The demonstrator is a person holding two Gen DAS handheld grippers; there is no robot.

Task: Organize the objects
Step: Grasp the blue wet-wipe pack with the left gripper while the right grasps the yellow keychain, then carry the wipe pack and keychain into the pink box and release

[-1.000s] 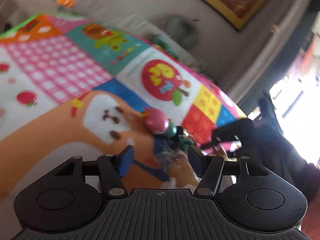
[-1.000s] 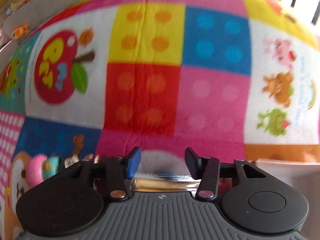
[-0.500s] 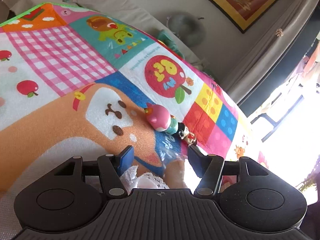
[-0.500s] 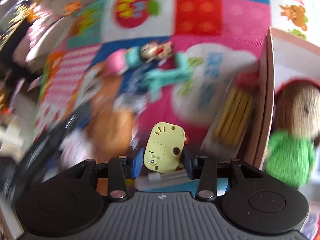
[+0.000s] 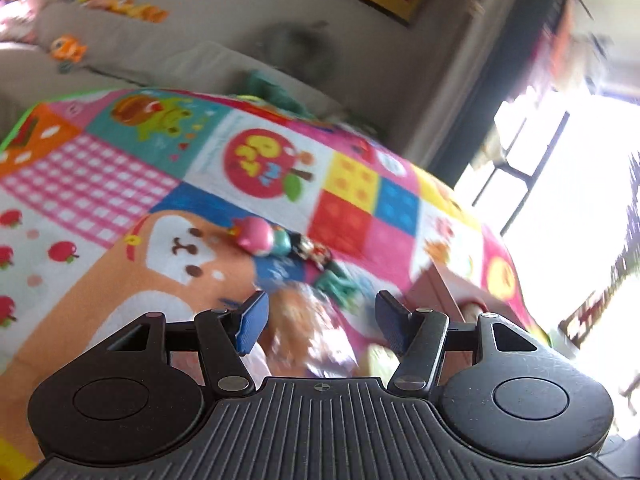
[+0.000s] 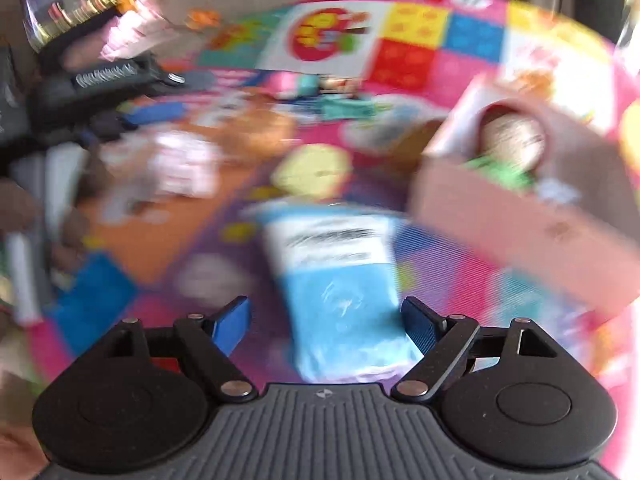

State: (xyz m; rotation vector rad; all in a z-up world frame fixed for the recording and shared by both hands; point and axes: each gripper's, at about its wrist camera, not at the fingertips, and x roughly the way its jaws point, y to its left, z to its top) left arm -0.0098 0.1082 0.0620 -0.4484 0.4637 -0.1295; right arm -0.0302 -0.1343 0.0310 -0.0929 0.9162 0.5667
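Both views are blurred by motion. My right gripper [image 6: 326, 320] is open and empty above a blue and white packet [image 6: 336, 272] on the colourful play mat [image 6: 416, 56]. A yellow-green toy [image 6: 312, 170] lies beyond the packet. A pink cardboard box [image 6: 500, 208] at the right holds a plush doll [image 6: 512, 140] in green. My left gripper [image 5: 318, 320] is open and empty over an orange bagged toy [image 5: 300, 312]. A pink round toy [image 5: 256, 236], a teal toy [image 5: 282, 242] and small figures [image 5: 316, 252] lie in a row ahead.
The left gripper shows as a dark shape [image 6: 108, 80] at the left of the right wrist view. The box corner [image 5: 444, 292] shows at the right of the left wrist view. A grey sofa [image 5: 160, 48] and a bright window [image 5: 560, 180] lie beyond the mat.
My right gripper has let go of the yellow-green toy, opened wide and pulled back; the toy now lies on the mat. The left view has swung to the right.
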